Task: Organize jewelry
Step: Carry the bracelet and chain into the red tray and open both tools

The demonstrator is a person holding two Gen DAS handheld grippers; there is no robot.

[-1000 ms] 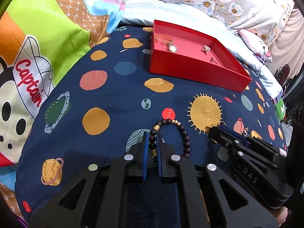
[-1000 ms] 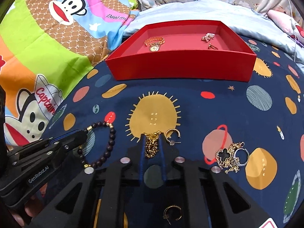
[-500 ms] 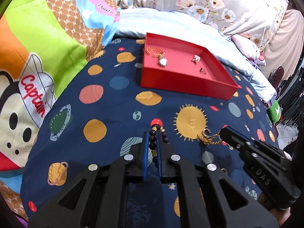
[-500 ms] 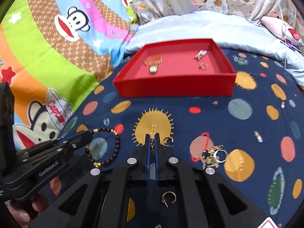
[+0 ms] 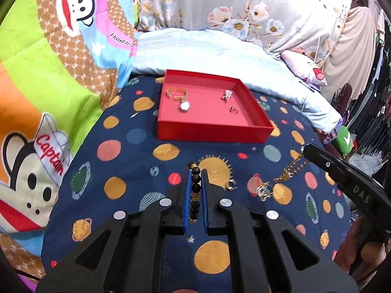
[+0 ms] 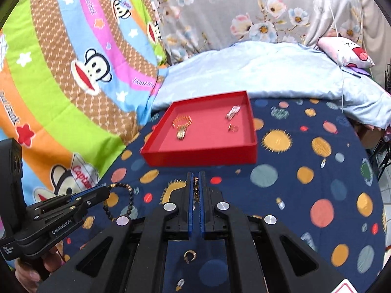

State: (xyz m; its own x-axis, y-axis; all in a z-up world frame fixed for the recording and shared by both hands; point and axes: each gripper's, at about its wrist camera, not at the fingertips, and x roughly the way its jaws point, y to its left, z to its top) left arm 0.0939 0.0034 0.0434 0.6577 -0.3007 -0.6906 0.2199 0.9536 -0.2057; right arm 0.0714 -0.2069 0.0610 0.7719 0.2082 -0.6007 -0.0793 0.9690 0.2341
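Note:
My left gripper (image 5: 196, 173) is shut on a dark bead bracelet (image 5: 195, 185) and holds it above the bedspread; the bracelet also shows hanging in the right wrist view (image 6: 122, 200). My right gripper (image 6: 195, 174) is shut on a gold chain (image 6: 196, 188), which dangles from its tip in the left wrist view (image 5: 290, 168). The red tray (image 5: 212, 131) lies ahead of both grippers, also in the right wrist view (image 6: 202, 156). It holds a gold watch bracelet (image 5: 179, 96), a sparkly piece (image 5: 226, 95) and a small ring (image 5: 233, 109).
On the planet-print bedspread (image 5: 136, 161) lie a gold hoop earring (image 5: 231, 184) and a jewelry cluster (image 5: 265, 190). Another hoop earring (image 6: 189, 256) lies under my right gripper. A light blue quilt (image 6: 268, 73) and monkey-print blanket (image 6: 73, 73) lie behind the tray.
Both grippers have risen off the bedspread with their pieces, the bracelet and the gold chain now hanging free. The tray looks farther below and ahead.

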